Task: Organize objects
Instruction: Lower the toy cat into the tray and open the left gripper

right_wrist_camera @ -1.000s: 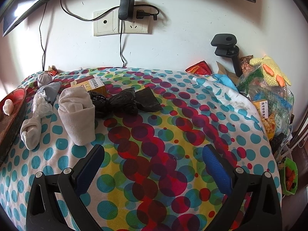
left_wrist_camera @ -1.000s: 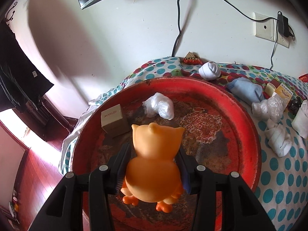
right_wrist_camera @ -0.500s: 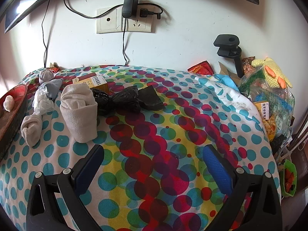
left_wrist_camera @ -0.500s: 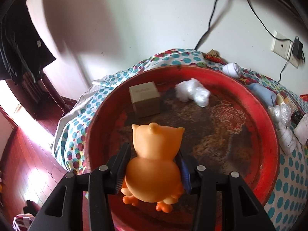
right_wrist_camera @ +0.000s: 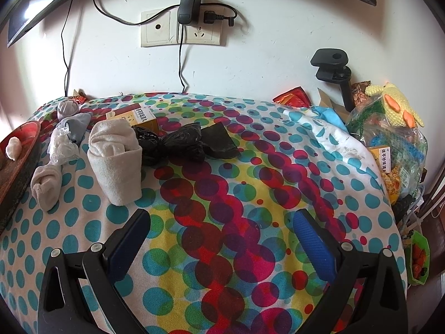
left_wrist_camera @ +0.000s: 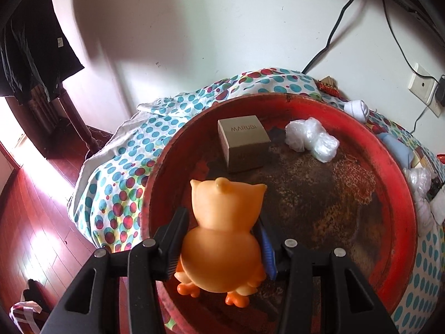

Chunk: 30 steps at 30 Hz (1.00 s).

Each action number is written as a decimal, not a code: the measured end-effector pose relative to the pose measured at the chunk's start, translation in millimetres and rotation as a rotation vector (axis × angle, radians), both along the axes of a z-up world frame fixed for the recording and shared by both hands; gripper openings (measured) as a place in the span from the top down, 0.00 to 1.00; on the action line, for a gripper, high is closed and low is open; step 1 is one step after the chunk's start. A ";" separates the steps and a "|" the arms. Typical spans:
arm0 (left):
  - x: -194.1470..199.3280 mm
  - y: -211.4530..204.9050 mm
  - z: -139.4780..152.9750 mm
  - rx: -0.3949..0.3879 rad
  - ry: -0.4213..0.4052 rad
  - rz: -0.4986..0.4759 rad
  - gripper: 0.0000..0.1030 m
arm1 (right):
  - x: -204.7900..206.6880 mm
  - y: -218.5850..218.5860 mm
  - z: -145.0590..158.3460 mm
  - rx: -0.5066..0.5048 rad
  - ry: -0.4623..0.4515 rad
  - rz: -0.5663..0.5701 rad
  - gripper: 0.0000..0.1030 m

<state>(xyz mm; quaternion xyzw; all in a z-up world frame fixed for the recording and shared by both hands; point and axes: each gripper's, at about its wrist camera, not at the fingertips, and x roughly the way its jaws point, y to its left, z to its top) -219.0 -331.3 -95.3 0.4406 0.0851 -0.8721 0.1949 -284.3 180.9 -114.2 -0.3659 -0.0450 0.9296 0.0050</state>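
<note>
In the left wrist view, the left gripper [left_wrist_camera: 222, 236] has swung further left since a second ago: the tan box [left_wrist_camera: 243, 143] and the crumpled white plastic [left_wrist_camera: 310, 139] in the red tray [left_wrist_camera: 400, 194] now sit right of centre, and more wooden floor [left_wrist_camera: 33, 222] shows. Its jaws stay clamped on the orange duck toy [left_wrist_camera: 225, 233], held over the tray's near left part; whether its feet touch the tray floor is hard to tell.

In the right wrist view, the right gripper [right_wrist_camera: 221, 239] has edged slightly nearer the table things. Its jaws stand wide apart and hold nothing, above the dotted cloth [right_wrist_camera: 222, 194]. Only this view shows the rolled white towel [right_wrist_camera: 115, 158], the black bag [right_wrist_camera: 180, 144] and the knitted yellow toy [right_wrist_camera: 395, 108]; the tray appears only as an edge at far left.
</note>
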 end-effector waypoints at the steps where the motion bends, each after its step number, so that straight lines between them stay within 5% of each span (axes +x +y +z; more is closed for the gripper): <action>1: -1.8 -0.8 -1.0 0.002 -0.001 0.005 0.54 | -0.1 -0.1 0.0 0.001 0.000 0.000 0.01; 10: -16.1 -3.8 -18.1 0.007 -0.044 0.031 0.53 | -0.2 -0.2 -0.8 0.001 -0.002 0.001 0.01; 19: -13.7 -7.1 -16.0 0.017 -0.001 0.042 0.51 | -0.8 -1.0 -1.5 0.004 -0.004 0.002 0.01; 26: 9.6 -4.3 32.0 0.032 0.168 0.011 0.41 | -0.4 -0.5 -2.6 0.005 -0.001 0.003 0.01; 30: 60.2 18.8 65.1 0.049 0.318 -0.007 0.40 | -0.2 -0.5 -2.4 0.006 -0.001 0.003 0.01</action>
